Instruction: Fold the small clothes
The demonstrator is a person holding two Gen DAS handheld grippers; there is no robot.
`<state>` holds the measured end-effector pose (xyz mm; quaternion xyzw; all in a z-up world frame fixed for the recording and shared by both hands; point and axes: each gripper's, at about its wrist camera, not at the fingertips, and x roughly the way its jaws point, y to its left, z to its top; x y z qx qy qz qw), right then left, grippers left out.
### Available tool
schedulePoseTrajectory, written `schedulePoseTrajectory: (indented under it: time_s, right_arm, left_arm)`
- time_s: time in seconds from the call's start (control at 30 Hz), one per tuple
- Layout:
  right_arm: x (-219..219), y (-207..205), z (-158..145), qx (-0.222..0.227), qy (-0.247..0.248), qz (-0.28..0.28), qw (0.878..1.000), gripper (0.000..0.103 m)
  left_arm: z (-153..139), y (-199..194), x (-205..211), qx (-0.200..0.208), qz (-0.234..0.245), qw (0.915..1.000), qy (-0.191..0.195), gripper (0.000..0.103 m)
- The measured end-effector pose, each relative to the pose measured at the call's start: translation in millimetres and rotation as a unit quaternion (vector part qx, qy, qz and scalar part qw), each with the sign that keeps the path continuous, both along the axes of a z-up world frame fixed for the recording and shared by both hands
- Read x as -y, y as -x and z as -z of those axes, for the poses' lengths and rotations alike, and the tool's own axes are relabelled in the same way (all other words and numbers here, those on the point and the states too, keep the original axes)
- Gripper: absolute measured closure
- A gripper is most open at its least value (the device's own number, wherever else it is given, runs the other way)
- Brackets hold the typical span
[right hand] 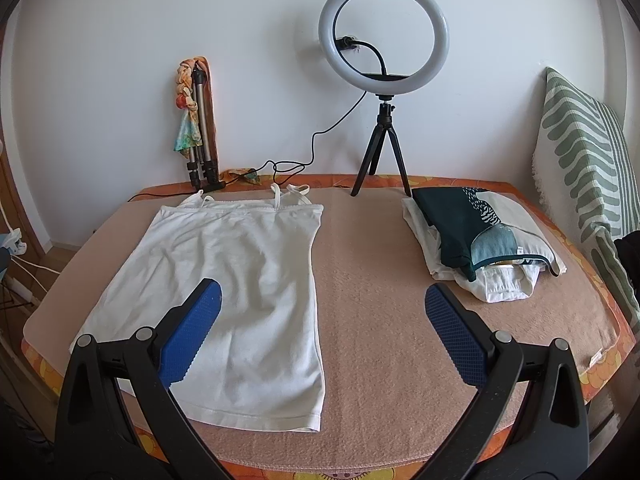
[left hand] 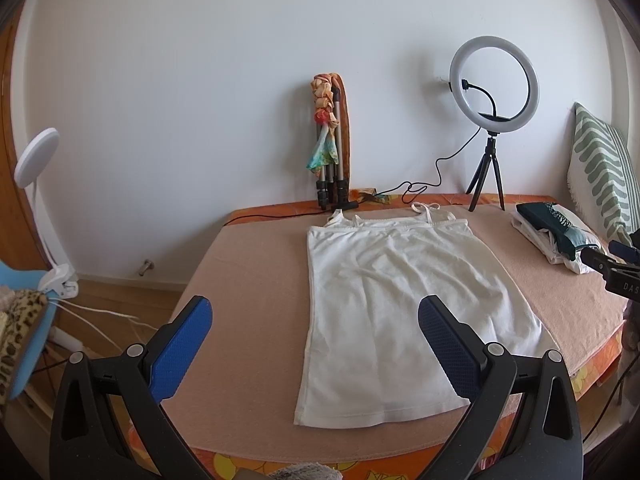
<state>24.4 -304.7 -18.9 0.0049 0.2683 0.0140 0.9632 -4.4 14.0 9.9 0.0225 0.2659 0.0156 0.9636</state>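
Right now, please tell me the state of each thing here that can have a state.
left gripper: open, holding nothing
right gripper: open, holding nothing
white camisole: spread flat, unfolded, straps toward the wall
pile of clothes: folded, stacked
ring light: upright on its tripod, seems unlit

Left gripper held level, blue-padded fingers spread wide, nothing between them. Right gripper in matching pose, fingers equally far apart, empty. Both angled slightly downward, black frames filling lower corners of each wrist view. Part of right gripper's black body visible at right edge of left wrist view.
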Motion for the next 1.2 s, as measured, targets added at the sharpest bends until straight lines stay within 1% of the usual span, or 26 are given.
schedulePoseTrajectory:
  time_s: [0.3, 0.43, 0.5, 0.53, 0.57, 0.6, 0.63, 0.67, 0.7, 0.77, 0.8, 0.83, 0.87, 0.97, 1.07, 1.1, 1.17, 1.2]
  right_arm:
    - [-9, -4, -2, -0.002, -0.003, -0.01, 1.0, 0.0]
    - [-16, -9, -3, 0.001, 0.0, -0.016, 1.0, 0.0]
    - [-21, -13, -6, -0.001, -0.003, -0.024, 1.0, 0.0]
    - [-23, -15, -7, -0.002, -0.007, -0.029, 1.0, 0.0]
    - [-26, -18, -9, -0.003, -0.013, -0.035, 0.999, 0.004]
    - [-29, -21, -10, -0.004, -0.017, -0.041, 0.999, 0.006]
    - [-34, -26, -12, -0.008, -0.021, -0.049, 0.999, 0.011]
    - [-39, -33, -14, -0.012, -0.024, -0.059, 0.998, 0.013]
    - [-45, -40, -16, -0.017, -0.029, -0.07, 0.997, 0.014]
    - [-59, -55, -21, -0.022, -0.037, -0.089, 0.995, 0.016]
    - [-67, -62, -24, -0.023, -0.036, -0.097, 0.994, 0.018]
    - [-77, -70, -26, -0.025, -0.034, -0.107, 0.993, 0.023]
    - [-86, -77, -28, -0.029, -0.032, -0.119, 0.992, 0.026]
    - [-111, -97, -31, -0.043, -0.039, -0.151, 0.987, 0.026]
    - [-136, -120, -29, -0.068, -0.055, -0.177, 0.98, 0.035]
    - [-144, -127, -28, -0.077, -0.059, -0.185, 0.978, 0.036]
    - [-161, -142, -25, -0.093, -0.064, -0.196, 0.974, 0.039]
    - [-170, -150, -24, -0.101, -0.067, -0.201, 0.972, 0.039]
  left_arm:
    - [7, 1, -13, -0.006, -0.007, 0.9999, 0.006, 0.0]
    - [16, -6, -26, -0.03, 0.006, 0.999, 0.032, 0.001]
    - [23, -8, -32, -0.038, 0.005, 0.9985, 0.039, 0.001]
    - [27, -9, -34, -0.042, 0.006, 0.9983, 0.04, 0.004]
    - [32, -10, -36, -0.047, 0.008, 0.9979, 0.044, 0.006]
    - [37, -12, -38, -0.055, 0.011, 0.9972, 0.05, 0.012]
    - [42, -13, -41, -0.063, 0.014, 0.9962, 0.059, 0.018]
    - [48, -14, -42, -0.074, 0.017, 0.9947, 0.069, 0.021]
    - [54, -16, -44, -0.087, 0.022, 0.9927, 0.081, 0.022]
    - [67, -20, -49, -0.114, 0.028, 0.9877, 0.103, 0.032]
    - [73, -21, -51, -0.126, 0.032, 0.9852, 0.112, 0.035]
    - [79, -22, -52, -0.137, 0.034, 0.9828, 0.119, 0.04]
    - [84, -23, -54, -0.147, 0.037, 0.9802, 0.128, 0.043]
    - [99, -25, -58, -0.176, 0.04, 0.9726, 0.147, 0.044]
    - [110, -28, -64, -0.195, 0.035, 0.9678, 0.156, 0.045]
    - [114, -30, -65, -0.199, 0.032, 0.9673, 0.154, 0.047]
    - [122, -32, -67, -0.21, 0.033, 0.9651, 0.153, 0.057]
    - [125, -33, -67, -0.215, 0.034, 0.9639, 0.154, 0.058]
